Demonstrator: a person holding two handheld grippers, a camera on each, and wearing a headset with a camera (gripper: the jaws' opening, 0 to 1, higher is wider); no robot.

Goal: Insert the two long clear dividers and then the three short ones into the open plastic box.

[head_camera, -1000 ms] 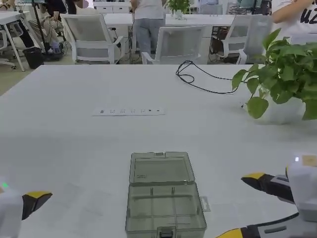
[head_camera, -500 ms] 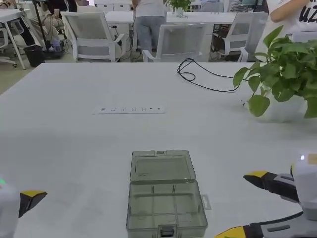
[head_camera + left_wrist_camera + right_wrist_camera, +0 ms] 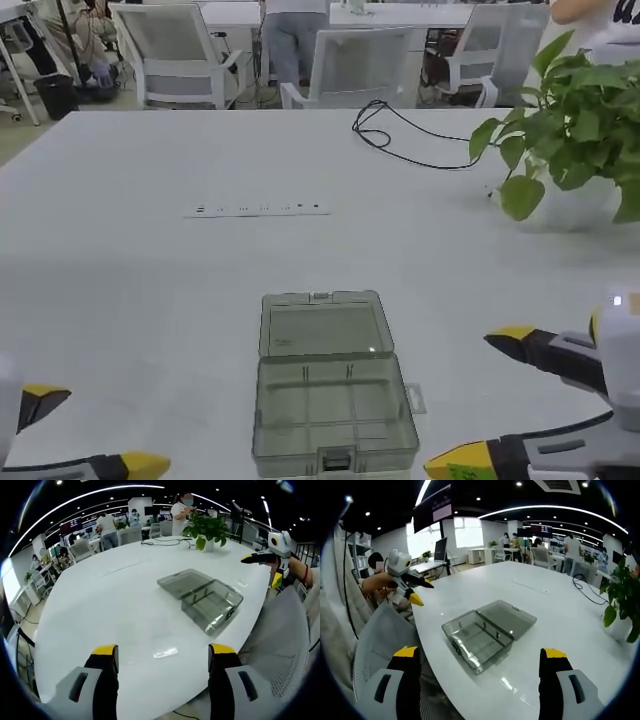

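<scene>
Far ahead of the right claw (image 3: 480, 400), slightly to its right: leafy potted plant (image 3: 575, 130) on the white table (image 3: 120, 260). Left of it, looped black cable (image 3: 400, 140). Well ahead and left of that claw: flat socket strip (image 3: 258, 210). Beyond the table's far edge, white chairs (image 3: 350, 75).

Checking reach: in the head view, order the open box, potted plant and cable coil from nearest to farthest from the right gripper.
From the right gripper:
1. open box, just left of it.
2. potted plant, ahead, right side.
3. cable coil, far back, left of plant.
</scene>
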